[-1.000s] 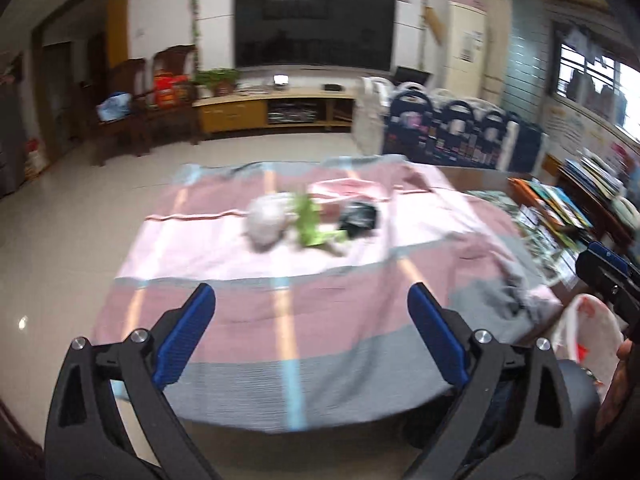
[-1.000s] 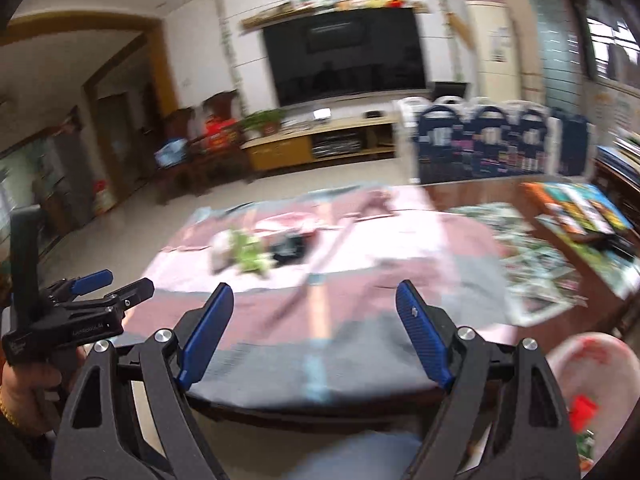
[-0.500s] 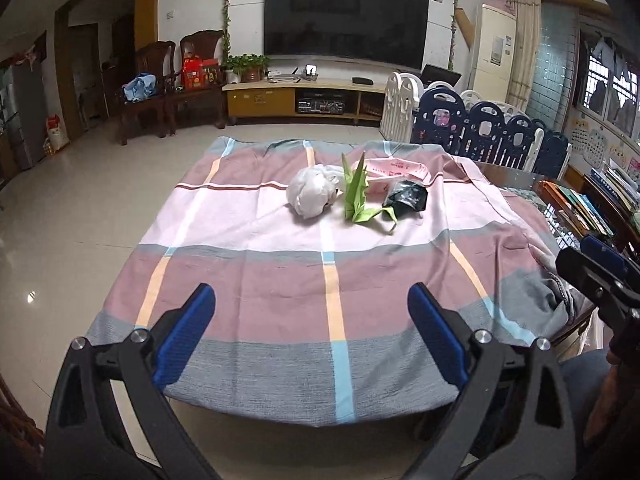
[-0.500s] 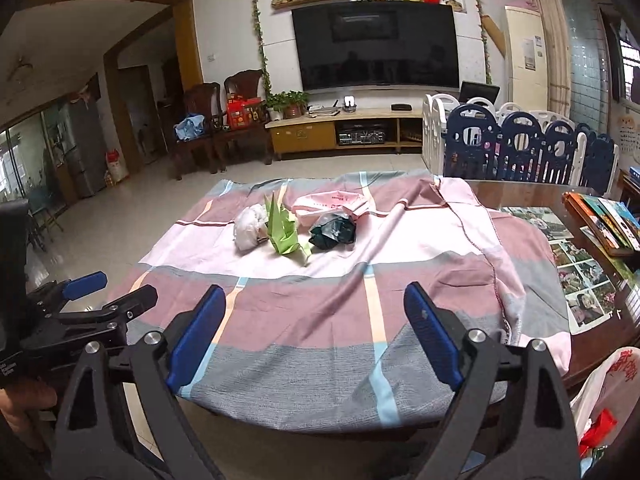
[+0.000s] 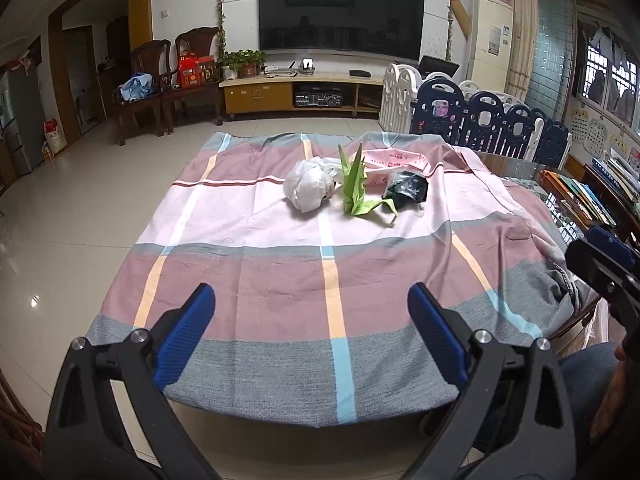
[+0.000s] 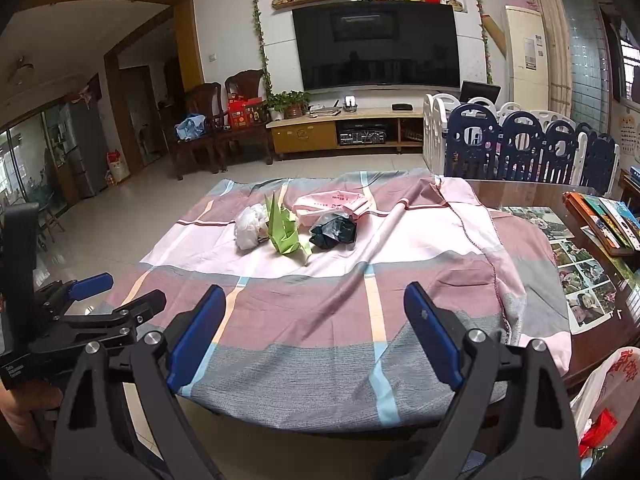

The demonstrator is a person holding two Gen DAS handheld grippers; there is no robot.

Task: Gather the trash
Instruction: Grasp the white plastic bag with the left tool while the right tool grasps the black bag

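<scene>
Both grippers are held out level, side by side, pointing the same way. The left gripper (image 5: 311, 312) has its blue-padded fingers (image 5: 185, 332) spread wide, nothing between them. The right gripper (image 6: 315, 316) is spread just as wide and grips nothing. A bare hand (image 6: 24, 404) wraps the left gripper's handle, seen at the edge of the right wrist view.
</scene>
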